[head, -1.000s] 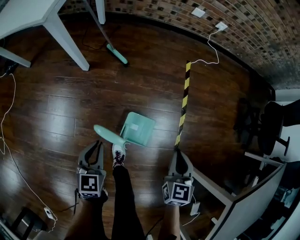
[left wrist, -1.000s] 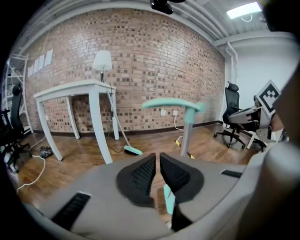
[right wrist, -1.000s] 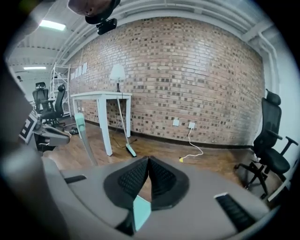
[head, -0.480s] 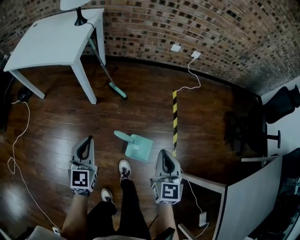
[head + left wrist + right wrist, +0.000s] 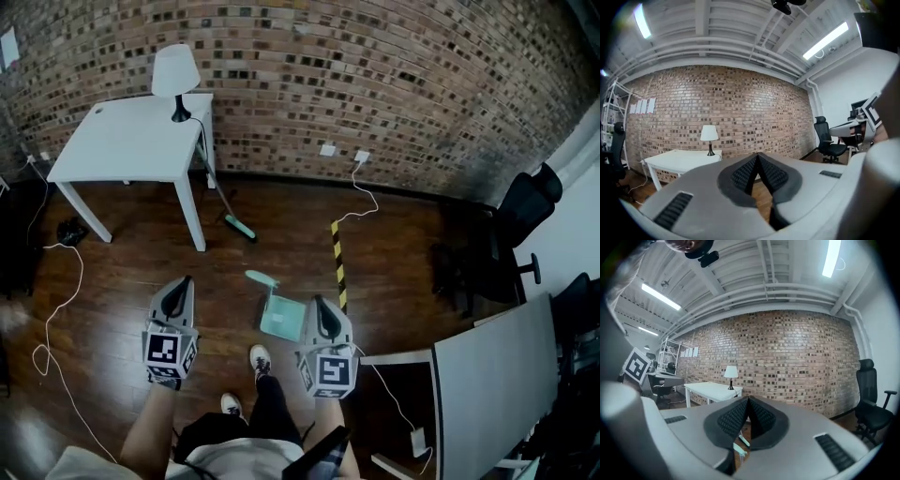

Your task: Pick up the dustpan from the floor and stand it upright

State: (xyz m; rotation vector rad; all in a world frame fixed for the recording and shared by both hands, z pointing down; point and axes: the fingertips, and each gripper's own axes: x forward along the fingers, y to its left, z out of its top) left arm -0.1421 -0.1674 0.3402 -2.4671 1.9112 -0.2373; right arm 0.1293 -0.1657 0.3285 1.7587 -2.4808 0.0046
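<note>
dustpan [image 5: 281, 321] on floor [image 5: 422, 234], lamp [image 5: 176, 70] on table [image 5: 122, 141]

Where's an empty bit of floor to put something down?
Bare floor lies between the striped tape and the office chair, and between the white cable and the white table. It is crowded around the dustpan and broom.

You face a red-brown brick wall [image 5: 394, 75] rising from a dark, glossy wooden floor [image 5: 122, 272]. To your left a white table [image 5: 122, 145] stands against it, with a white-shaded lamp [image 5: 176, 73] on its far right corner. Black-and-yellow striped tape [image 5: 337, 267] runs along the floor. A black office chair [image 5: 520, 216] stands to your right. Fluorescent tubes [image 5: 825, 40] light the white ceiling [image 5: 740, 23].
</note>
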